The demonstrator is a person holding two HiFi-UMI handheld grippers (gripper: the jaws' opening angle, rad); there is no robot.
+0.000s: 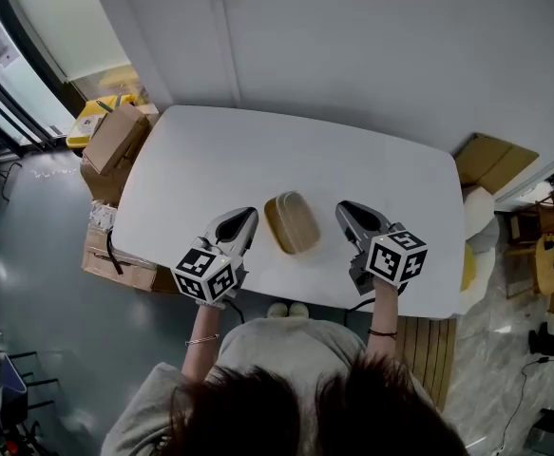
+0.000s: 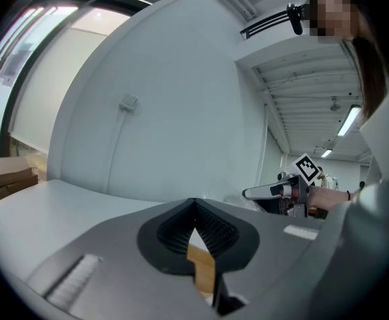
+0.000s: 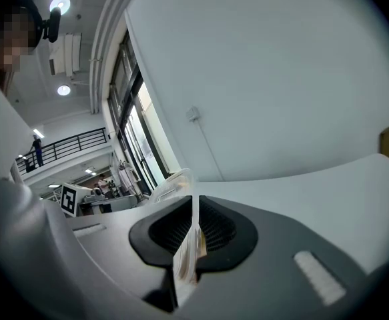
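A tan oval container (image 1: pixel 292 222) with a clear lid lies on the white table (image 1: pixel 257 150), close to the front edge. My left gripper (image 1: pixel 246 216) rests just to its left and my right gripper (image 1: pixel 345 209) just to its right, each a short gap away from it. Both have their jaws pressed together with nothing between them. In the left gripper view the shut gripper (image 2: pixel 195 209) shows a sliver of the tan container (image 2: pixel 203 265) through the slit. In the right gripper view the gripper (image 3: pixel 194 209) is shut too, and the clear lid (image 3: pixel 171 182) rises beyond it.
Cardboard boxes (image 1: pixel 115 141) are stacked on the floor off the table's left end, with a yellow item (image 1: pixel 91 117) behind them. Flat cardboard (image 1: pixel 493 160) leans at the right. A pale wall runs along the table's far edge. A wooden slatted piece (image 1: pixel 429 350) lies by the front right.
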